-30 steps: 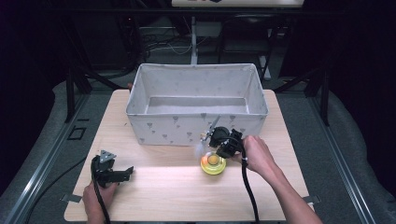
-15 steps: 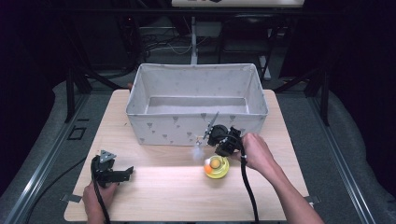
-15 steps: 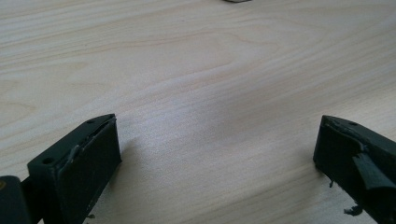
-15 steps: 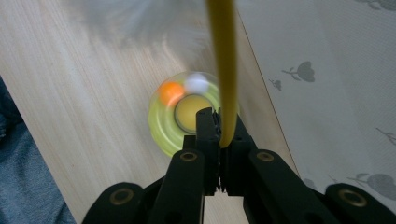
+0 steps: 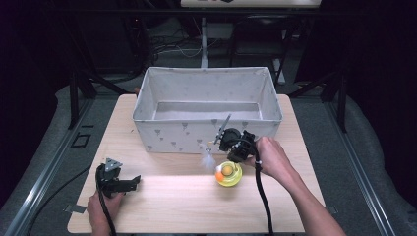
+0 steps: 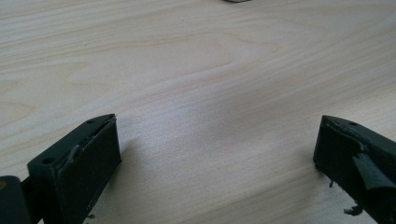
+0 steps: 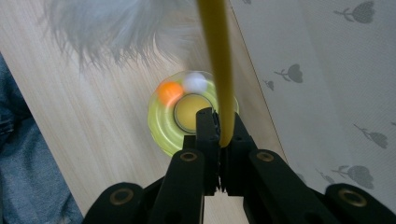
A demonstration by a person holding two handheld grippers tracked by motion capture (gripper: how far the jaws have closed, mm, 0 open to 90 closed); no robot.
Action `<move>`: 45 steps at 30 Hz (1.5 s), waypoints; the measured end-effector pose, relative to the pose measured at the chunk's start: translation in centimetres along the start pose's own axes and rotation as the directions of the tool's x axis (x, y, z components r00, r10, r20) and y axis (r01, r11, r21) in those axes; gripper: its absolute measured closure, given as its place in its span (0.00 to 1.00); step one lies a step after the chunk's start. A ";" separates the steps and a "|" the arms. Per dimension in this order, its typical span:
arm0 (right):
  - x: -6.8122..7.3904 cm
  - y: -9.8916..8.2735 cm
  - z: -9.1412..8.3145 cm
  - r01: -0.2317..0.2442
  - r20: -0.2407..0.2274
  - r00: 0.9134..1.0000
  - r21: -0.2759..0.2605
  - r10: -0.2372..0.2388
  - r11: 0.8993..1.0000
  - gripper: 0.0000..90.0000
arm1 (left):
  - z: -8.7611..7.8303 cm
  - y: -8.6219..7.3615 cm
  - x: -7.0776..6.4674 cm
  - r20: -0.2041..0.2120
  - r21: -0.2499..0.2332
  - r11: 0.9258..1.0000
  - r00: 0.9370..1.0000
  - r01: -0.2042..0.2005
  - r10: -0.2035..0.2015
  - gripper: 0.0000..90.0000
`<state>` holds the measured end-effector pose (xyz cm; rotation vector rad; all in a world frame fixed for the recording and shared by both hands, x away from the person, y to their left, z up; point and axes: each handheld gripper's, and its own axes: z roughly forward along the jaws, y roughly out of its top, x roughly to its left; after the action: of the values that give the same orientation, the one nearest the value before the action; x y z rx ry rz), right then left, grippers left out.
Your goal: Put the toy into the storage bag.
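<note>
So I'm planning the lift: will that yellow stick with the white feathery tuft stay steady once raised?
Probably light: the yellow stick looks thin. Its white feathery tuft is wispy, so likely floppy. The right gripper pinches only the stick's end, so it may pivot.

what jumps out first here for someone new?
The right gripper, shut on a yellow stick tipped with a white feather, above a yellow-green disc toy on the table. Behind it stands a grey fabric bin. The left gripper sits open at the near left.
</note>
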<state>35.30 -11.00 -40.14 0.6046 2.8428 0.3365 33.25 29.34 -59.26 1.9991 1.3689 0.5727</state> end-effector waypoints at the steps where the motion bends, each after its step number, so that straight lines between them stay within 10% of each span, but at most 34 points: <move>1: 0.0 0.0 0.0 -0.003 0.001 1.000 -0.002 0.003 1.000 0.98 | 0.0 0.0 0.0 0.001 0.002 1.000 1.000 -0.001 0.001 0.01; 45: -1.2 1.7 -5.6 0.017 -0.009 1.000 -0.027 -0.017 0.999 0.98 | 0.0 0.0 0.0 0.000 0.002 1.000 1.000 -0.001 0.001 0.01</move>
<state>35.61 -11.01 -34.16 0.5747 2.8460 0.3748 33.24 29.35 -59.24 2.0014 1.3691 0.5715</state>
